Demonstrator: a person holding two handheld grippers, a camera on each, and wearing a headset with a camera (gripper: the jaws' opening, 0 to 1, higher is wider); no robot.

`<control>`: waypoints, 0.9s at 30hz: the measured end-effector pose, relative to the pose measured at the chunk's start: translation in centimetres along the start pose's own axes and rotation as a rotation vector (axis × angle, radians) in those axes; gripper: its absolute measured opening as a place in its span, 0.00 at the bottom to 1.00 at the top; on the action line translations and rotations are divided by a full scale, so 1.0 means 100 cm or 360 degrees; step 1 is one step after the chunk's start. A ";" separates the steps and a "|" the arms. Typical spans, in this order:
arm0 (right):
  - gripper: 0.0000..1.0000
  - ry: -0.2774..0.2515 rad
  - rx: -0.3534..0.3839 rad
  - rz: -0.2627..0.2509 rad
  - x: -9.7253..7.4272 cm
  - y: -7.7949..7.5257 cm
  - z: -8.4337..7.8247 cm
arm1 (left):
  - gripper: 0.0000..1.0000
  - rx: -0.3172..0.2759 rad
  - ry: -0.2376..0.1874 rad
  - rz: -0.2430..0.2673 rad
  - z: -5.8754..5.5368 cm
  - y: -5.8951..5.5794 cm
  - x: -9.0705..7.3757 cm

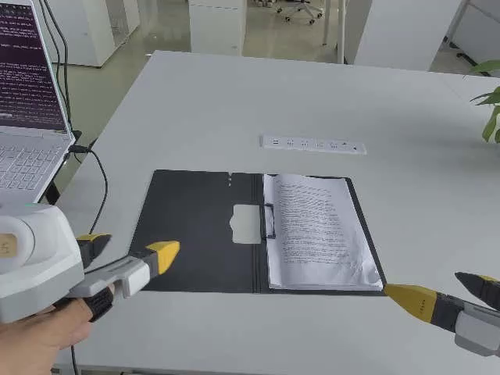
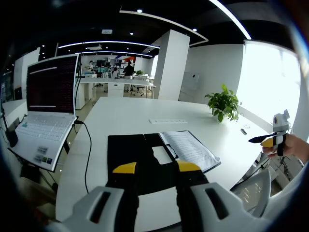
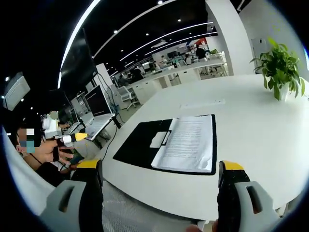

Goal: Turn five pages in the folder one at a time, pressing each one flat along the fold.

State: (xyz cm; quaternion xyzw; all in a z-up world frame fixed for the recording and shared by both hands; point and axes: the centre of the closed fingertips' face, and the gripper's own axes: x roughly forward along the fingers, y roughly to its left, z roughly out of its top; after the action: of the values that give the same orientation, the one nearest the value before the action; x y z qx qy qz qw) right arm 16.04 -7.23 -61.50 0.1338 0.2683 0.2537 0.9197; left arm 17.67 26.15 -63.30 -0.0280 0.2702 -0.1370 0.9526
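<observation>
A black folder [image 1: 195, 226] lies open on the white table, with a stack of printed pages [image 1: 316, 230] clipped flat on its right half. My left gripper [image 1: 131, 247] hovers open at the folder's near left corner, nothing between its yellow-tipped fingers. Off the near right corner my right gripper [image 1: 437, 287] is held wide open and touches nothing. In the left gripper view the folder [image 2: 140, 159] and pages [image 2: 188, 150] lie just past my left gripper [image 2: 156, 167]. The right gripper view has the pages [image 3: 186, 142] ahead of my right gripper [image 3: 160, 165].
A white laptop [image 1: 27, 101] stands open off the table's left edge, with a black cable [image 1: 98, 168] trailing from it. A white power strip [image 1: 312, 144] lies beyond the folder. A green plant [image 1: 492, 109] stands at the far right.
</observation>
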 end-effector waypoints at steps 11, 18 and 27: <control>1.00 0.0018 -0.0007 0.0005 -0.001 0.002 -0.003 | 0.99 -0.0030 -0.0016 -0.0065 0.005 -0.014 -0.001; 1.00 0.0004 0.0008 0.0007 -0.004 0.001 -0.001 | 0.99 0.0012 0.0019 -0.0118 0.006 -0.025 -0.004; 0.99 -0.0032 0.0035 -0.0008 -0.005 -0.004 0.002 | 0.94 0.0026 0.0045 -0.0152 0.004 -0.024 -0.010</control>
State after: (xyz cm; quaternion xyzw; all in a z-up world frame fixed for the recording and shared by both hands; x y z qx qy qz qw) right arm 15.94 -7.91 -61.26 0.1459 0.2621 0.2472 0.9214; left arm 16.47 24.12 -62.14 -0.0313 0.2807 -0.1849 0.9413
